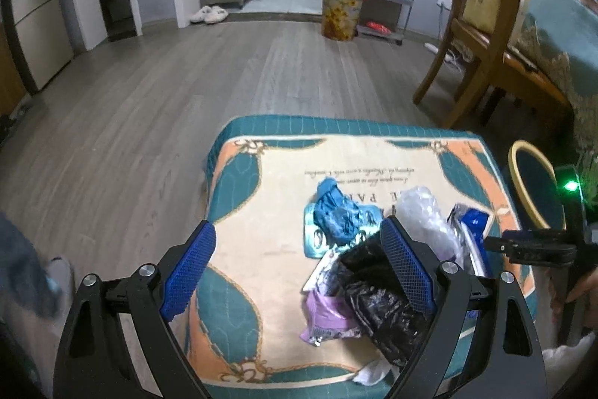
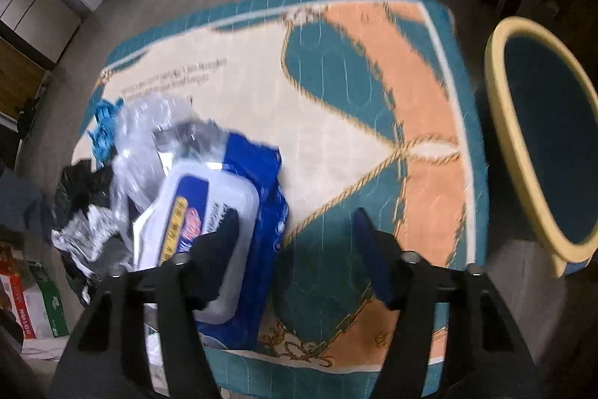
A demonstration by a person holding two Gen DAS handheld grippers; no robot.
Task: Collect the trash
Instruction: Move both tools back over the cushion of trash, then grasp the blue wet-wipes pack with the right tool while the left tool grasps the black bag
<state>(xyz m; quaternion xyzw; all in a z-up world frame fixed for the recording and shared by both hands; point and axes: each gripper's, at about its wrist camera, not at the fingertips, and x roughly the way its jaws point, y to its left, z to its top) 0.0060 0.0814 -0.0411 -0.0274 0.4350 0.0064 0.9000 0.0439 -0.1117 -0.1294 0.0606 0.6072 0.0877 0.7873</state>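
Note:
A heap of trash lies on a low stool covered with a teal and peach cloth: a crumpled blue scrap, a clear plastic bag, a black plastic bag, a purple wrapper and a blue wet-wipe pack. My left gripper hangs open above the heap, its right pad over the black bag. My right gripper stands open, pointing steeply down. Its left finger is over the pack's white lid, its right finger over bare cloth. No pad visibly presses on anything.
A yellow-rimmed bin with a dark inside stands on the floor just right of the stool. A wooden chair and a covered table are behind it. A full flowered bin stands far off by metal shelves. Cardboard boxes sit lower left.

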